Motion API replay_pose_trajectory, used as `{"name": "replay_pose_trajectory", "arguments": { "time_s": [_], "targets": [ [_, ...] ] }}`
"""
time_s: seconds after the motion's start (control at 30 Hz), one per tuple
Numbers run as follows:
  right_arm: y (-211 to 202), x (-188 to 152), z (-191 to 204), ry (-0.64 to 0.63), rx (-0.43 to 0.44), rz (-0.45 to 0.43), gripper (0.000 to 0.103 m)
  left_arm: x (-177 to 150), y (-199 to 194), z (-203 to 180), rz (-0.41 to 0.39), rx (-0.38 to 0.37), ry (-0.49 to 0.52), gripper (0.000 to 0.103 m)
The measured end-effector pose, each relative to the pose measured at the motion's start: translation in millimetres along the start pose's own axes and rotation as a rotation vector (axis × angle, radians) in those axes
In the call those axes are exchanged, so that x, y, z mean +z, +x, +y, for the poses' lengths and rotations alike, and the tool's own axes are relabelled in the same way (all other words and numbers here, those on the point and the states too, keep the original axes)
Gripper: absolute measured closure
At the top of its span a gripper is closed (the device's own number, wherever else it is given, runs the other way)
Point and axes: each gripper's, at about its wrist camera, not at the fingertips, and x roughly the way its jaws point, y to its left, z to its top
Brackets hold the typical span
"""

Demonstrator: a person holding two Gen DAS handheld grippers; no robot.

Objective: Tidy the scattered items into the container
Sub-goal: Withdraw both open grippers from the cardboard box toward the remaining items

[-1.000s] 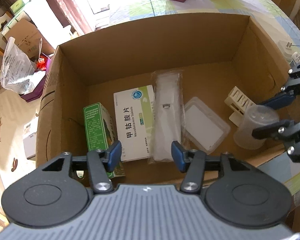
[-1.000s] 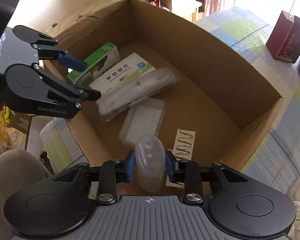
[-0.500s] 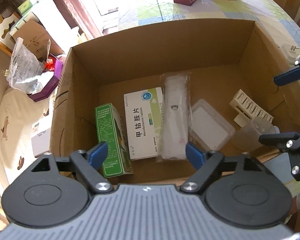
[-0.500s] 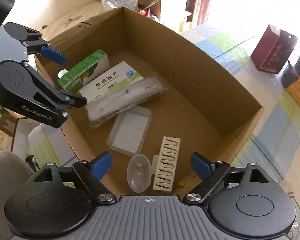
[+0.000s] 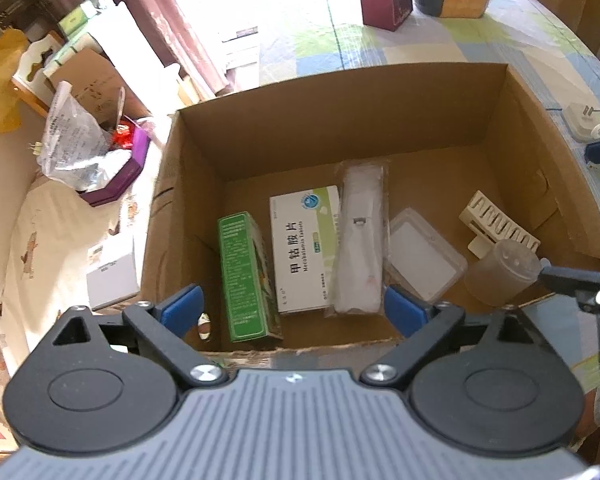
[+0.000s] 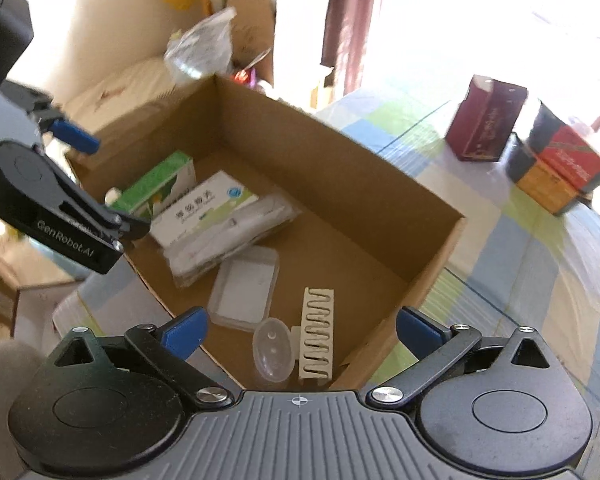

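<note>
both grippers, left gripper (image 5: 294, 308) and right gripper (image 6: 300, 330), hang over the cardboard box (image 5: 340, 104) with fingers spread wide, holding nothing. the clear cup (image 6: 273, 349) lies inside by the white rack (image 6: 318, 334), maybe touching it.

Two wrist views, both down into cardboard box (image 5: 340, 96), opposite sides.

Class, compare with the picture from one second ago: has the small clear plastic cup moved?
Yes. The clear plastic cup has left the right gripper, now open, and lies on the cardboard box floor beside the cream rack.
</note>
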Motion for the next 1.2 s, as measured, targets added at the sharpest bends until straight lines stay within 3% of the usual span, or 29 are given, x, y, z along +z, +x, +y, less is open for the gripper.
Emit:
{"name": "replay_pose_trajectory", "arguments": {
  "time_s": [0.3, 0.8, 1.2],
  "targets": [
    [-38, -11, -3, 0.096, -0.007, -0.063, 0.000, -15, -33, 2, -0.016, 0.015, -0.035, 0.004],
    [-76, -53, 5, 0.119, 0.004, -0.064, 0.000, -48, -81, -22, -0.045, -0.023, -0.078, 0.004],
    [-101, -82, -12, 0.181, 0.001, -0.068, 0.000, -61, -100, -54, -0.051, -0.062, -0.080, 0.004]
  ]
}}
